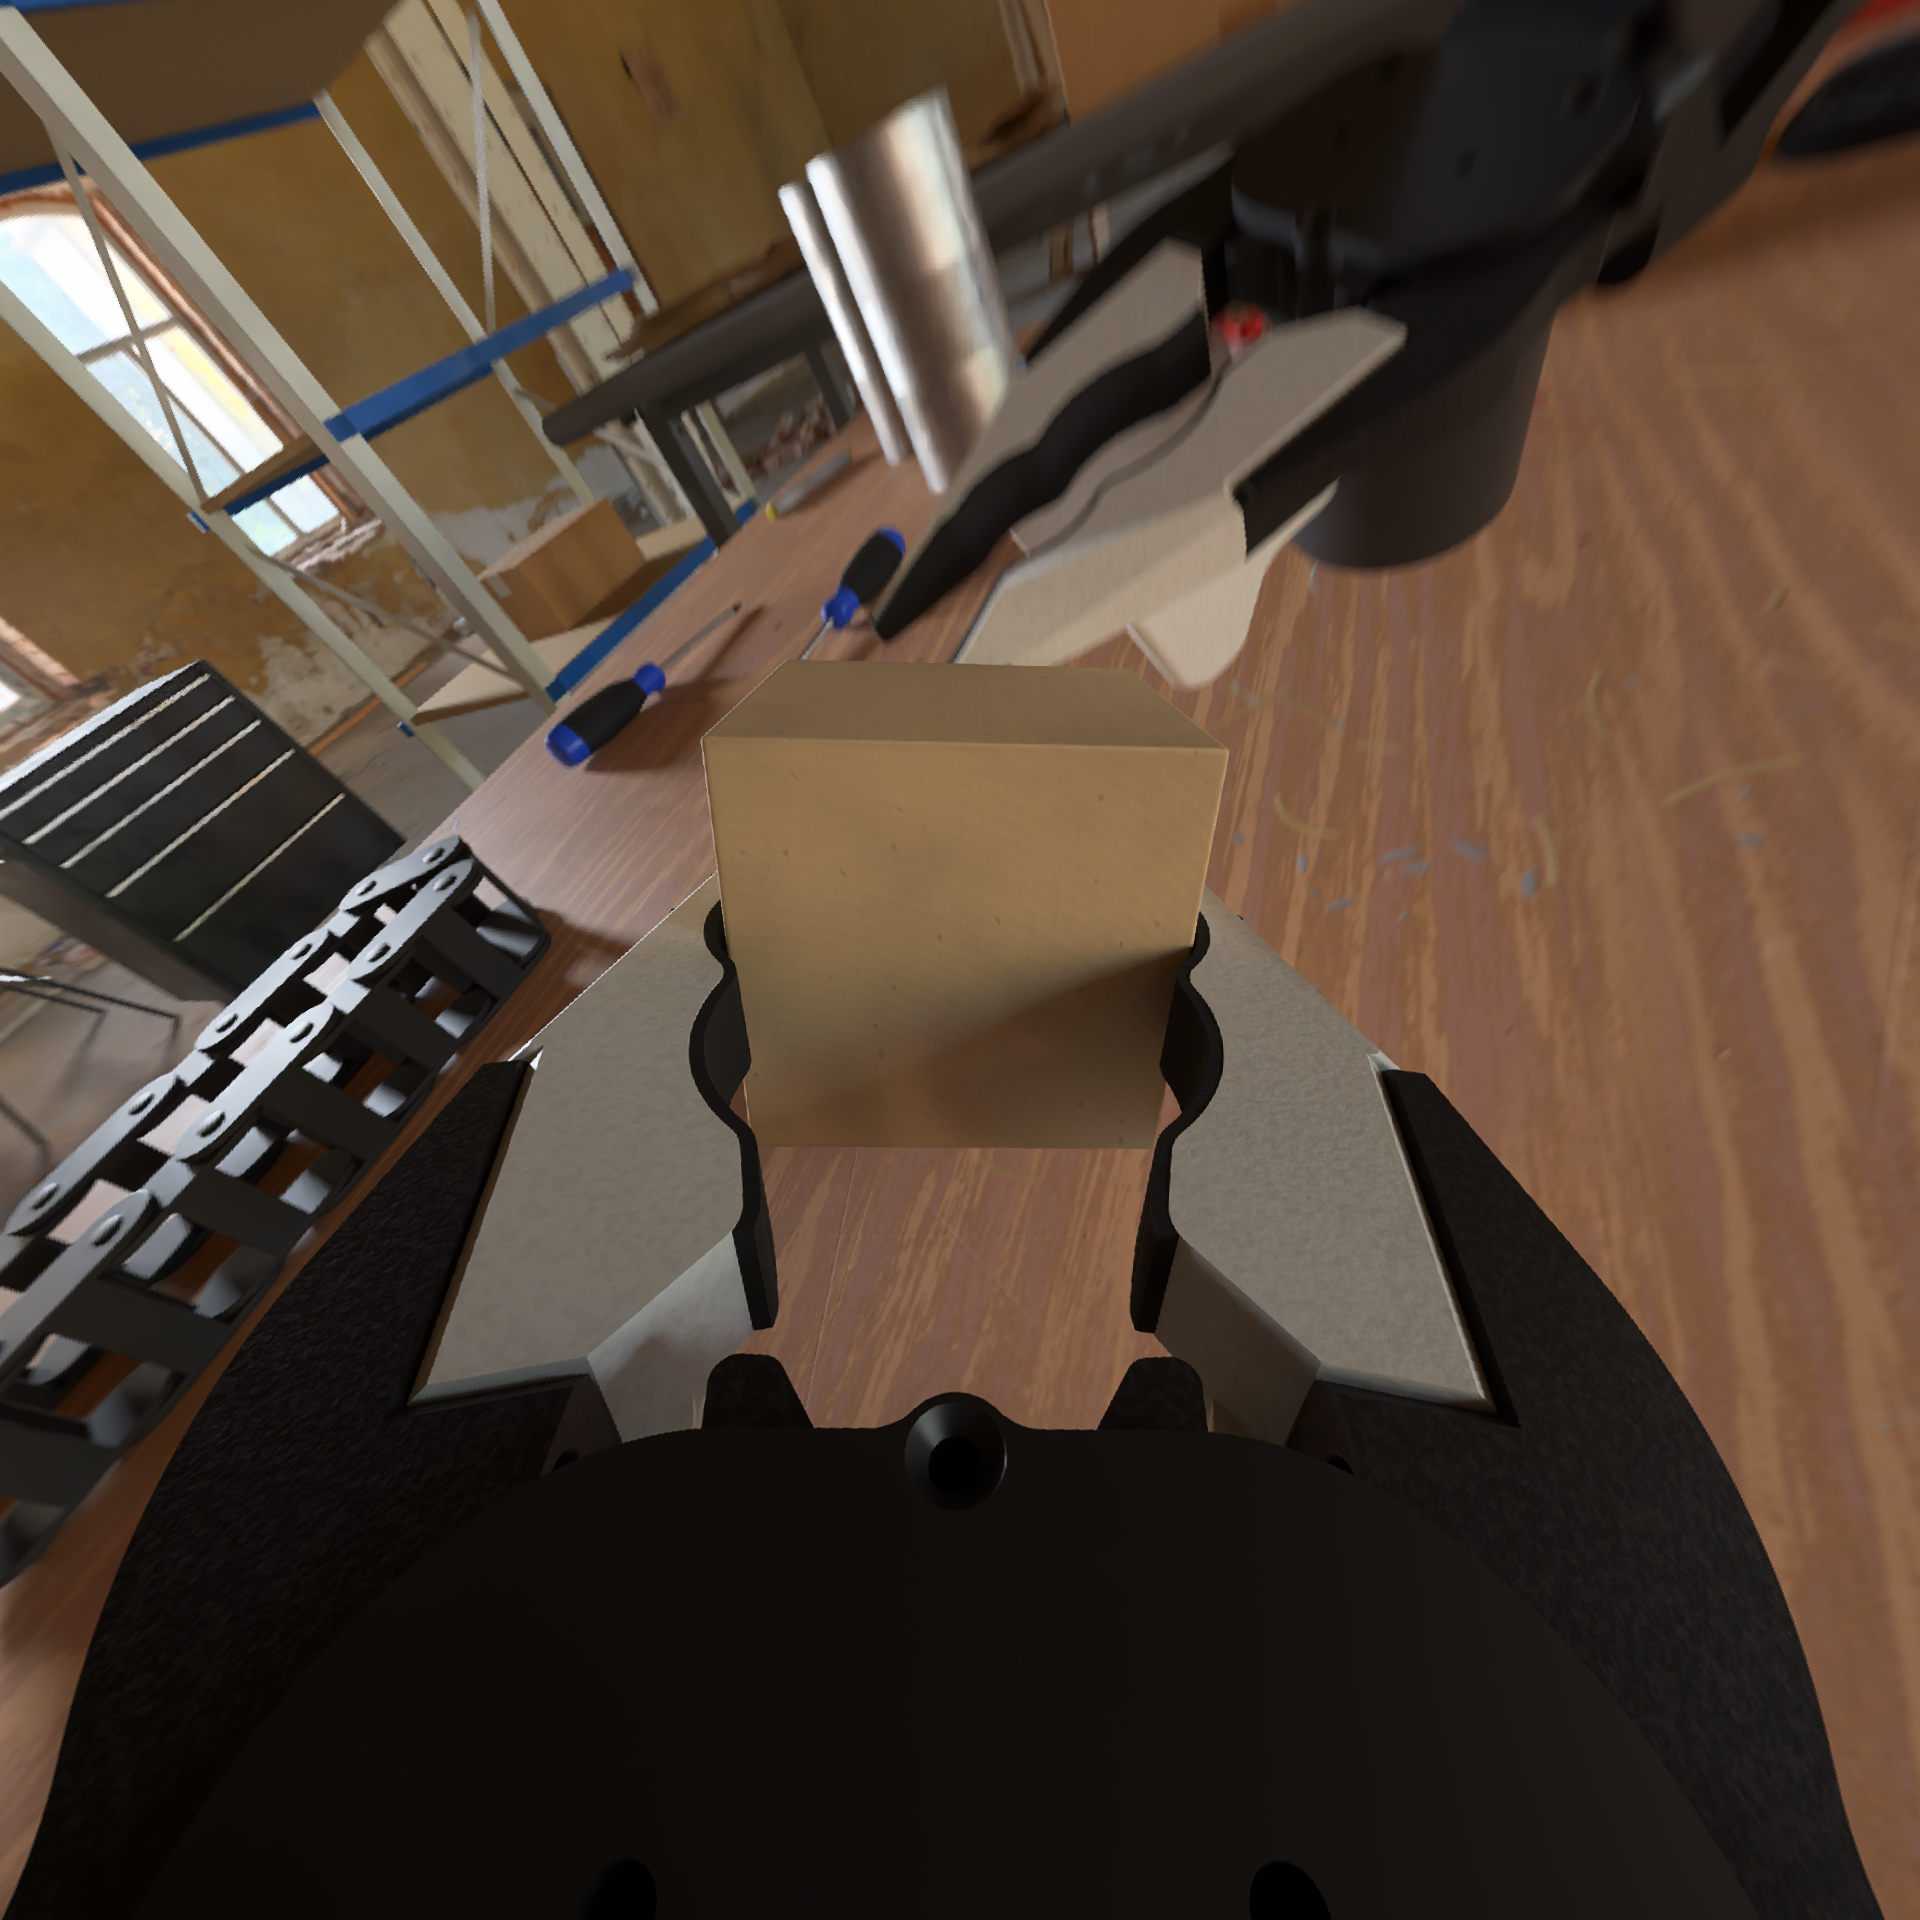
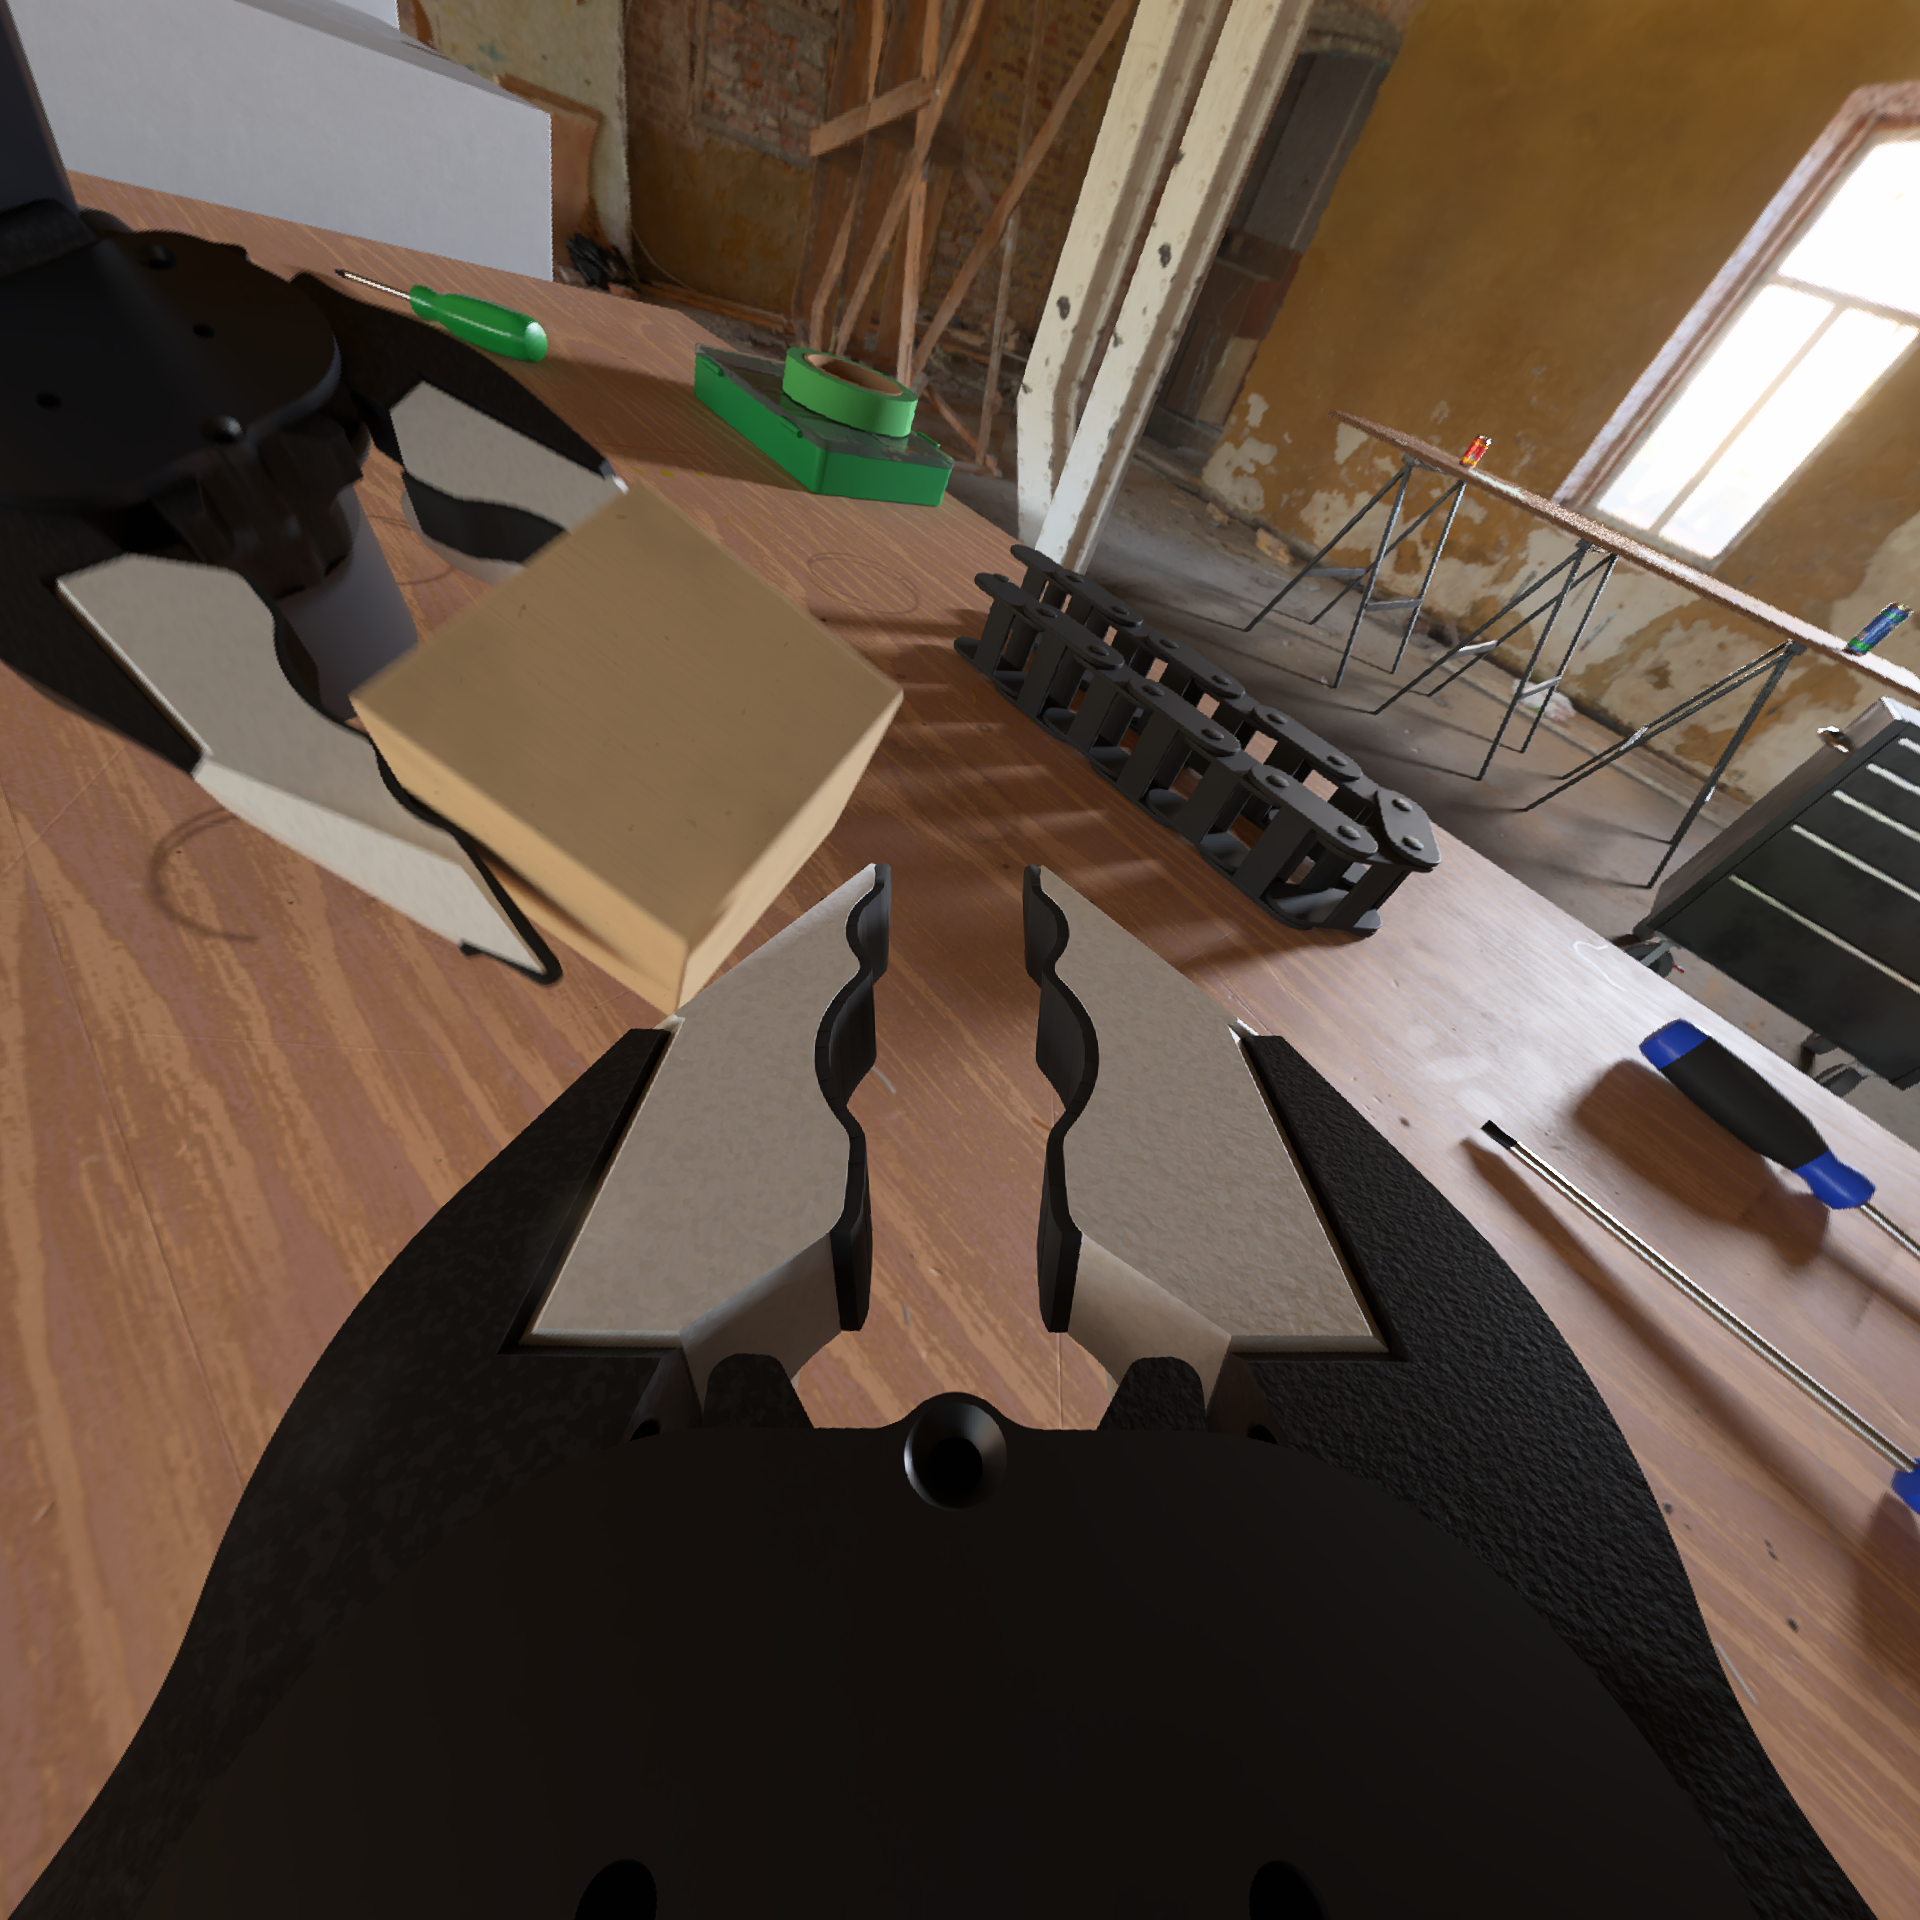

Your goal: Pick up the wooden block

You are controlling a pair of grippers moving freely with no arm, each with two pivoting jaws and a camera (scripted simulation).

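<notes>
The wooden block (image 1: 956, 883) is a light tan cube. My left gripper (image 1: 961, 925) is shut on it, its black pads pressed to the block's left and right sides. In the right wrist view the block (image 2: 623, 727) hangs tilted in the left gripper (image 2: 551, 727), seemingly a little above the wooden table (image 2: 260, 1143). My right gripper (image 2: 956, 883) is open and empty, its left fingertip close to the block's lower corner. It also shows in the left wrist view (image 1: 1039, 623), just beyond the block.
A black cable chain (image 2: 1195, 748) lies to the right of the block, at left in the left wrist view (image 1: 260, 1091). Blue-handled screwdrivers (image 1: 608, 717) (image 2: 1756, 1112), a green screwdriver (image 2: 478, 317), a green tape roll (image 2: 847, 390) on a green case and a metal cylinder (image 1: 914, 281) are on the table.
</notes>
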